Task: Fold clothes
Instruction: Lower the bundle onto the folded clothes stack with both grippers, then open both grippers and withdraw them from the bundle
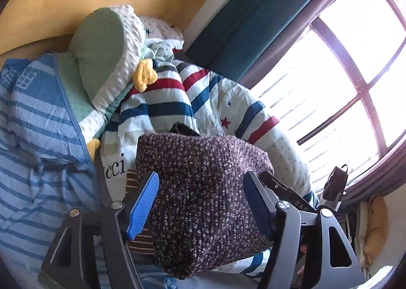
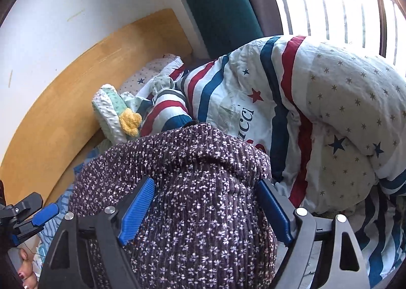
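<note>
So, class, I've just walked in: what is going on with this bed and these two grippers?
A person is folding clothes on a bed with a gripper in each hand. The purple floral garment lies bunched against the striped star quilt. Both the left gripper and the right gripper stand open around it, pads not pressing on the cloth.

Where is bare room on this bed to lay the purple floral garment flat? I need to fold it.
Little shows. The purple floral garment already covers the near middle. Beside it the blue striped sheet is the only flattish patch, wrinkled. The striped star quilt is heaped toward the window; the green pillow crowds the wooden headboard.
</note>
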`<control>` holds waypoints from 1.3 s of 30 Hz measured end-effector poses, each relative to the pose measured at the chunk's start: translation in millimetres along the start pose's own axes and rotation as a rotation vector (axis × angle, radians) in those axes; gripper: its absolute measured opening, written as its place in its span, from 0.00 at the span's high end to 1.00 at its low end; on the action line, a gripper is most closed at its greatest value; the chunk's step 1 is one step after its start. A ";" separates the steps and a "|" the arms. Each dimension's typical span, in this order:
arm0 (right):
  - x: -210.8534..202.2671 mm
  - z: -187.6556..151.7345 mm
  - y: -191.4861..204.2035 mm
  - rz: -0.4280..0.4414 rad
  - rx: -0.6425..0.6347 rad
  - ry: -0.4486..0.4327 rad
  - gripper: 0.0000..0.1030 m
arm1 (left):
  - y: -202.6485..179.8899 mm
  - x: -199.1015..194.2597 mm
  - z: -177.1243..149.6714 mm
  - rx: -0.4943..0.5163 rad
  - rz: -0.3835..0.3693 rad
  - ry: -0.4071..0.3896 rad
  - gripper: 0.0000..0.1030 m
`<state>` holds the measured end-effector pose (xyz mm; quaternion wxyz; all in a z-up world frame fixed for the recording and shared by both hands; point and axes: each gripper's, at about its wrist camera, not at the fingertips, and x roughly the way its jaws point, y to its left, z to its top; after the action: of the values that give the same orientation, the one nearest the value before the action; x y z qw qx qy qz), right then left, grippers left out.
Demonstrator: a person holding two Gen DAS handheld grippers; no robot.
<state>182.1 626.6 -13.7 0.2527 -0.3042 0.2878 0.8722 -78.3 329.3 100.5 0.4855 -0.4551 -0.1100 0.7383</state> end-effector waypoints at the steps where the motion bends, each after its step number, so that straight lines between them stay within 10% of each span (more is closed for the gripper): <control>1: -3.5 0.1 2.3 0.000 -0.007 -0.008 0.17 | 0.7 -10.9 -2.5 -0.008 0.003 -0.031 0.33; 9: -43.7 6.1 15.0 0.005 -0.021 -0.082 0.17 | -10.9 -29.9 -6.5 0.048 -0.041 0.013 0.31; 20: -133.0 -36.4 68.9 -0.034 -0.210 -0.233 0.15 | -34.1 -43.7 -51.5 0.168 0.105 0.091 0.22; 32: -157.2 -154.9 78.6 -0.086 -0.236 -0.244 0.00 | -47.0 -101.0 -168.1 0.343 0.276 -0.007 0.20; 39: -141.1 -233.1 53.3 -0.185 -0.094 -0.191 0.00 | -41.1 -129.9 -215.6 0.438 0.226 -0.003 0.20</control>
<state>336.1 398.6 -51.1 0.3437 -0.2567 0.1919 0.8827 129.8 183.6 77.7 0.4867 -0.3472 0.1033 0.7949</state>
